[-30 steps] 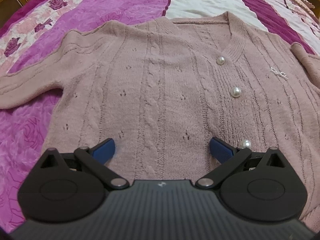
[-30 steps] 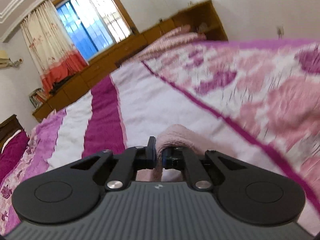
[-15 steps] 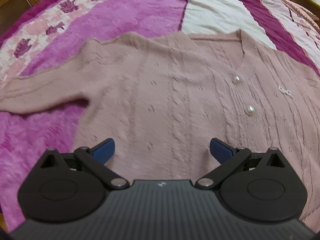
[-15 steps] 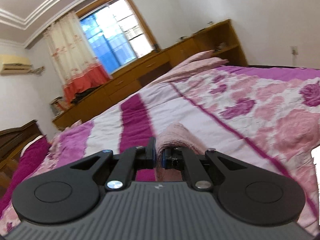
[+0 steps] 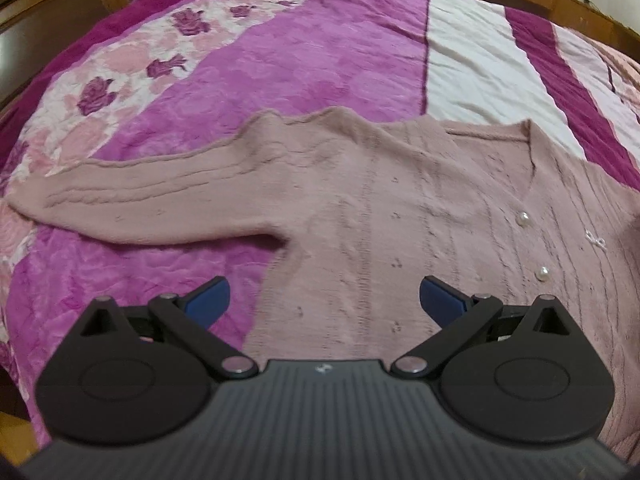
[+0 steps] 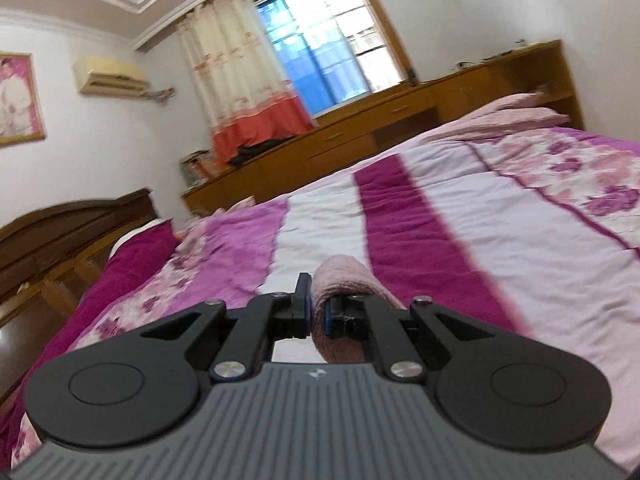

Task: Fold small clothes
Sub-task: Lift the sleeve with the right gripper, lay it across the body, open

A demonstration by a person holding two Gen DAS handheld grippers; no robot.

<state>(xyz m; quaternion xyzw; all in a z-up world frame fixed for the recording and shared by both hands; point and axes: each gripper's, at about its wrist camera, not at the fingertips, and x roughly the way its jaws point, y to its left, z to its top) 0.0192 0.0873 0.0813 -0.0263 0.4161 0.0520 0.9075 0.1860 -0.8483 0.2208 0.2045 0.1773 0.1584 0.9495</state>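
Pink cardigan (image 5: 360, 216) lay flat on the bedspread (image 5: 320, 60).
Left gripper (image 5: 320, 300) released above it; right gripper (image 6: 318, 316) clenched on a sleeve (image 6: 344, 280) at twelve o'clock.

Soft daylight, fisheye bend, some motion blur

Daylight came through the window (image 6: 320, 40), which glared blue-white; the curtain (image 6: 240, 68) and bedspread (image 6: 500, 240) smeared with motion. The left wrist view was dimmer and evenly lit, the cardigan (image 5: 360, 208) slightly soft, a faint shadow under its sleeve, edges strongly curved.
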